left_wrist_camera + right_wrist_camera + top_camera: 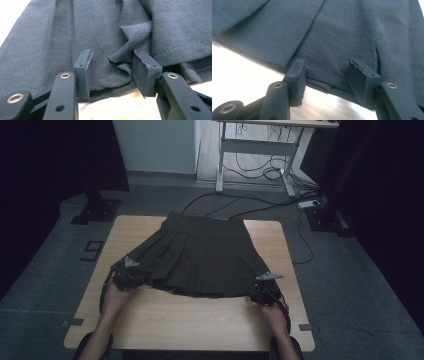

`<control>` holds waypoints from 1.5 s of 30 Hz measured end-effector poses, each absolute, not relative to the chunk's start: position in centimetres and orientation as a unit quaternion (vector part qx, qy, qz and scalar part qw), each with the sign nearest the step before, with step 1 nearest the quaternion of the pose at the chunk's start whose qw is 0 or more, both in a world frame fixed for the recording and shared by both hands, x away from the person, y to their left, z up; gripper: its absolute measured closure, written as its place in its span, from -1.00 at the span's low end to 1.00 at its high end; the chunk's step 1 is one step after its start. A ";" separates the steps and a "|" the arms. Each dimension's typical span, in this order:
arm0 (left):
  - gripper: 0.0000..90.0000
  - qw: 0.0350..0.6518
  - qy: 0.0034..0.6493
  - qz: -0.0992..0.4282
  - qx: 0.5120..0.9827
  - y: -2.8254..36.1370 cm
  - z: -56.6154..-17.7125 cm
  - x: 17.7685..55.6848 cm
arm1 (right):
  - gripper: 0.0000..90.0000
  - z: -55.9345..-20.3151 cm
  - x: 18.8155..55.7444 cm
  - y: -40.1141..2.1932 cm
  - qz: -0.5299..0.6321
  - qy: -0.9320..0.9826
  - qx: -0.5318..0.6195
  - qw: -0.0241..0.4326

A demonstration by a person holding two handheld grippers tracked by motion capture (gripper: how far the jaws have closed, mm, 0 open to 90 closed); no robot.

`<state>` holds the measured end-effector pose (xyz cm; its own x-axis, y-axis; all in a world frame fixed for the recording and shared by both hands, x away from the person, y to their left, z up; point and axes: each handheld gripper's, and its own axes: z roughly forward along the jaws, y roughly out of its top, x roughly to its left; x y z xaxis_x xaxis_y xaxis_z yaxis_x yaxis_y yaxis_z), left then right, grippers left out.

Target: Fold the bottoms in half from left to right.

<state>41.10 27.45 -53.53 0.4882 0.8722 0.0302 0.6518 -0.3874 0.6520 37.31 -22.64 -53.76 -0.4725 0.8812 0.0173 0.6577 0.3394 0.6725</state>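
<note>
Dark pleated skirt (200, 255) lies flat on the wooden surface (200, 317), hem toward the person. Left gripper (126, 276) at the near left hem corner, right gripper (263, 290) at the near right.

Both sets of jaws stand apart, hem between them, pads not yet pressing.

Risks, as I judge them:
- Left: the hem (117, 72) is rumpled, so the jaws may catch one ply.
- Right: the hem edge (324, 77) sits shallow; a thin bite could slip.
- Uneven pulls would skew the pleats.
</note>
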 end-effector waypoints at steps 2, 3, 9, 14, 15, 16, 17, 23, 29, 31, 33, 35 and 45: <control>0.17 0.298 0.463 0.177 0.816 27.1 -53.5 40.8 | 0.09 -53.8 37.5 -22.8 0.312 0.797 0.484 0.180; 0.17 0.298 0.457 0.174 0.820 26.7 -53.5 40.5 | 0.09 -53.8 37.7 -23.1 0.312 0.795 0.488 0.182; 0.18 0.297 0.439 0.163 0.832 24.6 -53.4 39.0 | 0.10 -53.8 39.3 -24.6 0.307 0.784 0.506 0.188; 0.19 0.301 0.424 0.151 0.840 22.3 -53.4 37.6 | 0.10 -53.8 40.6 -25.7 0.302 0.776 0.518 0.196; 0.18 0.304 0.421 0.148 0.842 21.8 -53.4 37.3 | 0.10 -53.8 40.9 -25.9 0.299 0.775 0.520 0.199; 0.18 0.307 0.418 0.146 0.843 21.2 -53.5 37.0 | 0.10 -53.8 41.2 -26.2 0.296 0.774 0.522 0.203; 0.17 0.308 0.414 0.146 0.844 20.6 -53.5 36.7 | 0.10 -53.8 41.6 -26.4 0.293 0.773 0.523 0.206; 0.12 0.323 0.393 0.137 0.850 18.3 -53.7 36.0 | 0.10 -53.8 43.4 -27.5 0.282 0.764 0.539 0.217; -0.38 0.319 0.352 0.100 0.874 18.5 -53.0 36.2 | -0.01 -54.1 43.3 -27.8 0.296 0.765 0.526 0.225; -0.38 0.344 0.363 0.085 0.862 19.5 -51.9 36.4 | -0.22 -54.2 42.9 -28.0 0.294 0.770 0.521 0.222; -0.38 0.362 0.368 0.079 0.853 20.3 -51.1 36.5 | -0.33 -54.1 42.8 -28.1 0.290 0.771 0.523 0.218; -0.38 0.381 0.373 0.083 0.842 21.4 -49.8 36.7 | -0.44 -53.7 42.4 -28.3 0.283 0.774 0.525 0.210; -0.33 0.347 0.426 0.166 0.819 24.4 -47.9 42.1 | -0.60 -50.5 43.2 -25.6 0.320 0.784 0.493 0.200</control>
